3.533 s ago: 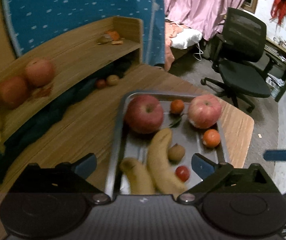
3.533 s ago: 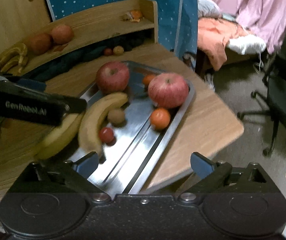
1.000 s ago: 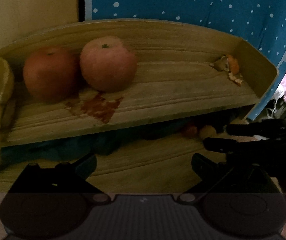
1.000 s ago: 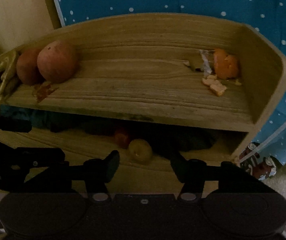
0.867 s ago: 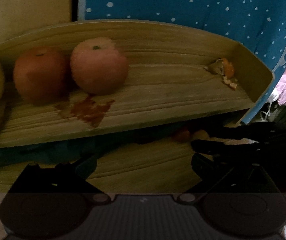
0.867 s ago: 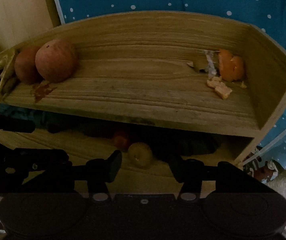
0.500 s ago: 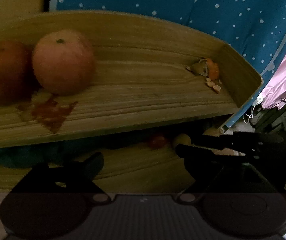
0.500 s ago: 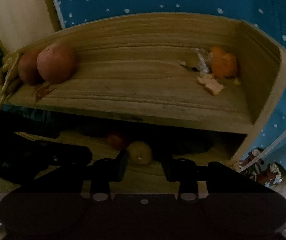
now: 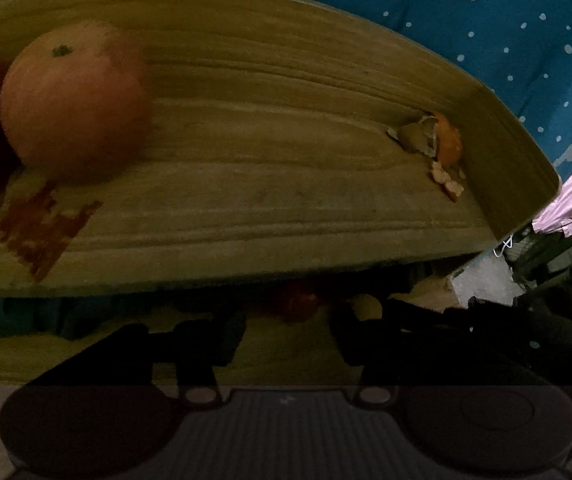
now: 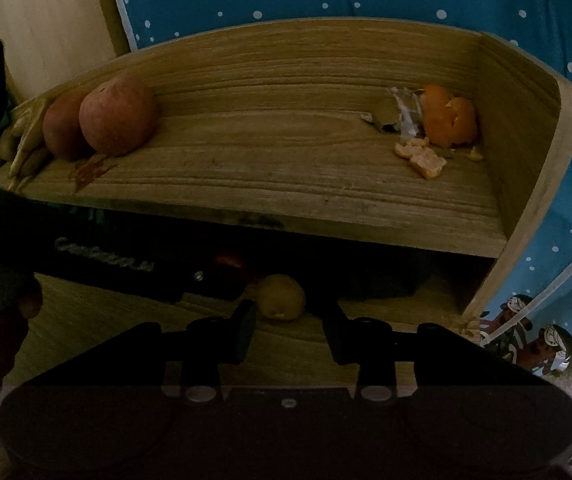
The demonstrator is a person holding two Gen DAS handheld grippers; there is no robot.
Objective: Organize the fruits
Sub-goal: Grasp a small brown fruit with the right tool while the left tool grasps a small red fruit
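While both grippers reach under the raised wooden shelf (image 10: 286,184): two small fruits on the desk surface below it.

Item one, a small round yellow-brown fruit (image 10: 281,295), sits under the shelf's front edge, just ahead of the right gripper (image 10: 289,330), whose fingers stand narrowly parted either side of it, not yet touching. Item two, a small round red fruit (image 9: 298,303), lies beside it, deeper in shadow, ahead of the left gripper (image 9: 288,338), likewise parted and empty. Both look light, firm-skinned and apt to roll; take each across its widest middle, with gentle pressure. Near-spherical, neither shows a clear long axis; stem direction cannot be told in the dark. On the shelf: two large reddish apples (image 10: 117,118) at left, orange peel scraps (image 10: 446,124) at right.
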